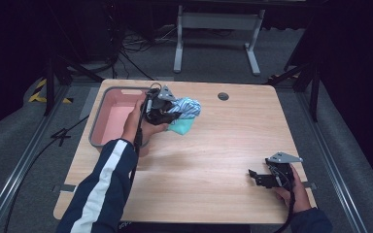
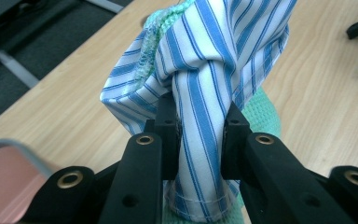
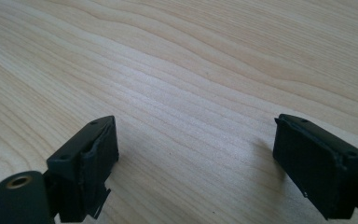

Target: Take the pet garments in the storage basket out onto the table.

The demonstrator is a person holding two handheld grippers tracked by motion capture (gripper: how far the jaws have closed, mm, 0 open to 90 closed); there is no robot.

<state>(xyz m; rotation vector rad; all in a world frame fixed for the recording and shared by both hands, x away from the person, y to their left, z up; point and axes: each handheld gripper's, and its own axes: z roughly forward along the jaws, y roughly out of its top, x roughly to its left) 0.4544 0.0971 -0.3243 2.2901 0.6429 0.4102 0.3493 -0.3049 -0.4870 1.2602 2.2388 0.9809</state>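
My left gripper [image 1: 167, 110] is shut on a blue-and-white striped cloth [image 1: 187, 107], bunched up just right of the pink tub [image 1: 108, 116]. In the left gripper view the jaws pinch a twisted fold of the striped cloth [image 2: 200, 140], and a green knitted cloth [image 2: 263, 116] hangs under and behind it. That green cloth [image 1: 182, 127] peeks out below the striped one in the high view. My right gripper [image 1: 253, 175] rests low over the table's near right part, open. In the right gripper view its jaws [image 3: 196, 163] stand wide apart over bare wood with nothing between them.
The pink tub with a grey rim [image 1: 97, 127] sits at the table's far left; its corner [image 2: 14, 149] shows in the left gripper view. A round cable hole [image 1: 223, 96] lies near the far edge. Beyond the table stand a white frame leg [image 1: 178, 43] and floor cables.
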